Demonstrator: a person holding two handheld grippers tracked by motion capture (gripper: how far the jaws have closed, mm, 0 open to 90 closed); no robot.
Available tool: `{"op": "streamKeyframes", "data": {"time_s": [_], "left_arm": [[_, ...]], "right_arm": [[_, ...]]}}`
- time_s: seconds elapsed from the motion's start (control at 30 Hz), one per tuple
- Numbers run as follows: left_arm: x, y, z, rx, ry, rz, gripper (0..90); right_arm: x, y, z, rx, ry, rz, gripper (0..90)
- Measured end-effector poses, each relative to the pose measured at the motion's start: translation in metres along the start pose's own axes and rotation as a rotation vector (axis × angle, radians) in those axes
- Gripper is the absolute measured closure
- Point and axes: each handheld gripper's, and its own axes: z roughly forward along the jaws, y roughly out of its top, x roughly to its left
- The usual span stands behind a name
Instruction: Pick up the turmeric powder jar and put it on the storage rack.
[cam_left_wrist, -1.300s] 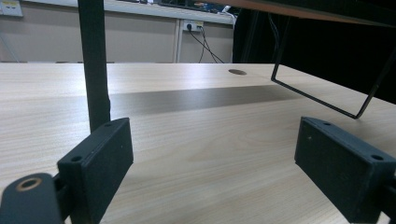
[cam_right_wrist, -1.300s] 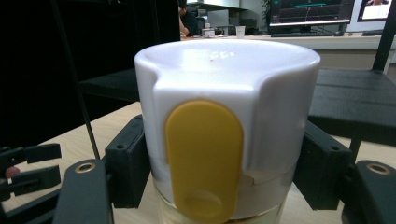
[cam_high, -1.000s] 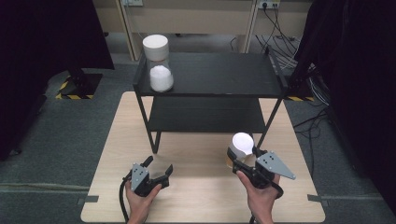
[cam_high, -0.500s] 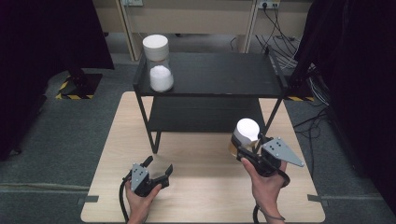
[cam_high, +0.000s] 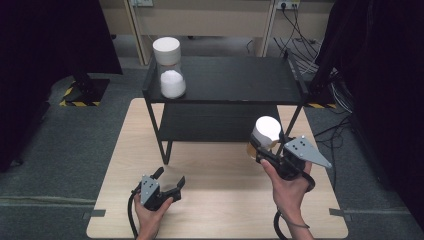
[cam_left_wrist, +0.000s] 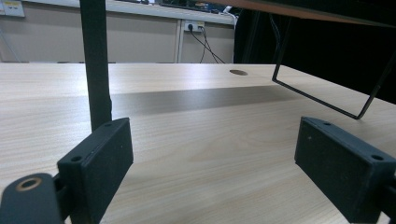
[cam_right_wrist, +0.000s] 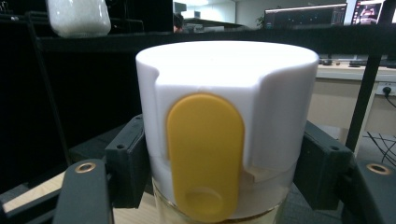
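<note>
Right gripper (cam_high: 261, 150) is clamped on the clear glass jar with the white plastic lid (cam_high: 265, 134), held upright above the right side of the pale wood-grain table (cam_high: 220, 200), just in front of the black metal two-tier shelf rack (cam_high: 225, 80). From above the lid is a smooth white disc with amber contents showing below it. The right gripper view brings in what the high view can't: a rounded yellow tab (cam_right_wrist: 205, 154) set into the front of the lid (cam_right_wrist: 224, 107), a stepped notch in the lid's rim, and matte black jaws pressing both sides of the jar.

On the rack's top tier, back left, stands a second clear jar with a white lid, half full of white granules (cam_high: 170, 67); its grainy bottom peeks into the top left of the right gripper view (cam_right_wrist: 77, 16).

Left gripper (cam_high: 167, 180) sits low at the table's front left, jaws spread wide with nothing between them. Its own view skims the wood surface (cam_left_wrist: 205, 140), showing fine grain, a thin black rack leg (cam_left_wrist: 95, 65) and a small round hole in the tabletop (cam_left_wrist: 238, 72).
</note>
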Motion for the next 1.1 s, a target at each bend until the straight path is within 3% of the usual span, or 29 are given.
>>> {"op": "streamKeyframes", "data": {"time_s": [1.1], "left_arm": [[-0.001, 0.000, 0.000, 0.001, 0.002, 0.002, 10.9]], "right_arm": [[-0.004, 0.062, 0.006, -0.031, -0.006, -0.039, 30.9]]}}
